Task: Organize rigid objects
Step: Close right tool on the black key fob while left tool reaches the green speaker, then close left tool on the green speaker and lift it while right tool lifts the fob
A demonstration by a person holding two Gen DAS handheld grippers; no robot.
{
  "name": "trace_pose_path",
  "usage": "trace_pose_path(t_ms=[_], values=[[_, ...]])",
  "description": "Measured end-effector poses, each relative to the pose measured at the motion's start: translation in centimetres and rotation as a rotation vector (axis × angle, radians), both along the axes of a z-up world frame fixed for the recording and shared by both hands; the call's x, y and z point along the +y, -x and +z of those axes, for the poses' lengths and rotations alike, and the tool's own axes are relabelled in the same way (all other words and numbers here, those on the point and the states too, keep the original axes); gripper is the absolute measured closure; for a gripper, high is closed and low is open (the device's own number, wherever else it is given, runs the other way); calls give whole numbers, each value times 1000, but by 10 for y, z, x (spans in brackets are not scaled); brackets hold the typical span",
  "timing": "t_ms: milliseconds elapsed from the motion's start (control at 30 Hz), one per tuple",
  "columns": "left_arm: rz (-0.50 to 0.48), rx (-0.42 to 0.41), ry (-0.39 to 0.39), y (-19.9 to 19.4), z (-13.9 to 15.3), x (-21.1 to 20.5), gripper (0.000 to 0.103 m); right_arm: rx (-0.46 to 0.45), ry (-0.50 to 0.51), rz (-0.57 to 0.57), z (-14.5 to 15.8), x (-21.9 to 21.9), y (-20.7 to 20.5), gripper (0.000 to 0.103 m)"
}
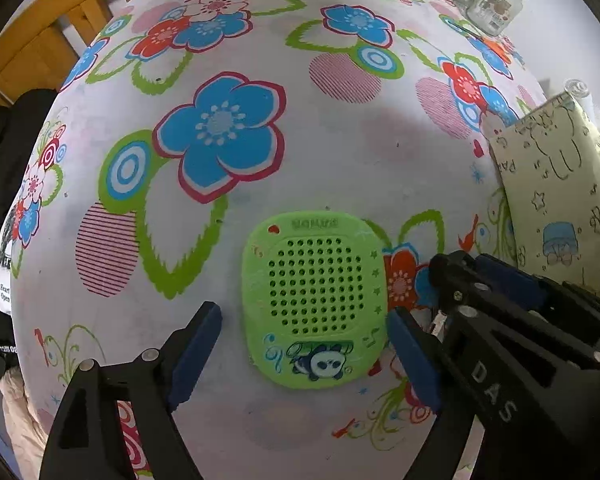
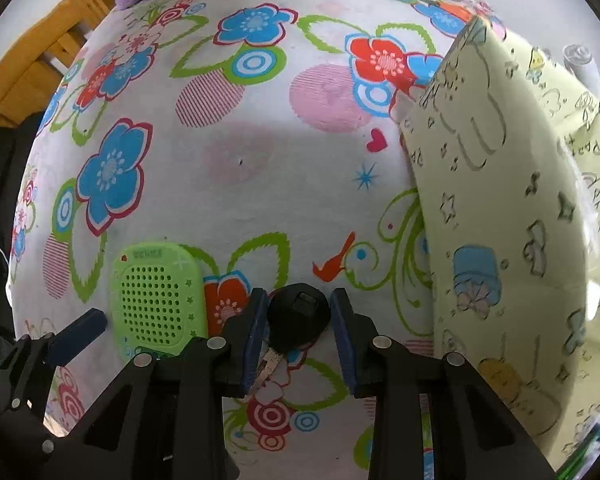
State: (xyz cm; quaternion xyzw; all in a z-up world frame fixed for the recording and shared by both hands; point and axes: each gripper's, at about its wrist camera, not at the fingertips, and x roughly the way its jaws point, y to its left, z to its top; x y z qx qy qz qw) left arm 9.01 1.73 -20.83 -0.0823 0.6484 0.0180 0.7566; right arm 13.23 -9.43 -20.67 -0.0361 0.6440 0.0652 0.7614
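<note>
The tabletop (image 1: 340, 152), under a smooth cloth with bright printed flowers, is carrying everything. At 3 o'clock a pale yellow box (image 2: 500, 208), flat-sided and printed with little cartoons, is standing near the edge. It looks like the place for sorting, but I cannot see inside it. The organizing seems to be at an early stage: both rigid things are lying on the cloth, outside the box.

The green case (image 1: 314, 304), a rounded plastic square with rows of small holes and a panda picture, is lying flat at 6 o'clock in the left view. The left claw (image 1: 304, 354) is standing open, its blue pads on both sides of the case, apparently not touching.

The key (image 2: 296, 320), with a round black head and a thin metal blade, is lying just right of the case. The right claw (image 2: 300, 332) is half open around the head; the pads are very near, but I cannot tell if they are pressing.
</note>
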Motion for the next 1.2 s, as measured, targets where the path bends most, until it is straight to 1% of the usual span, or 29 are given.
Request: trace_pose_path(t_ms=[133,167,200,233,367,433,600,900,1067,1167,1200], values=[[18,0,-24,-13,-3,-8,17,-6,7,21,5,2,-7,67],[13,-1,-31,-14,-3,-11,19,-1,12,25,4,2,-8,67],[4,-3,-40,-15,-2,-15,24,2,13,26,4,3,-8,67],[4,-5,-52,-18,-2,-19,26,8,13,31,3,4,-9,67],[-1,-3,-80,-22,-4,-27,26,26,19,27,-2,1,-12,67],[-11,2,-73,-22,-3,-35,26,30,17,31,-4,-6,-16,67],[9,12,-31,-20,-1,-25,26,23,8,38,-2,-7,-16,67],[-42,-38,-40,-13,27,-16,26,-14,-11,11,25,-17,-5,67],[-89,-67,-43,-7,42,-14,26,-42,-25,-27,41,-25,8,67],[-114,-81,-42,-6,49,-12,26,-58,-23,-52,44,-23,16,68],[-123,-86,-41,0,51,-3,26,-64,-23,-61,47,-23,19,68]])
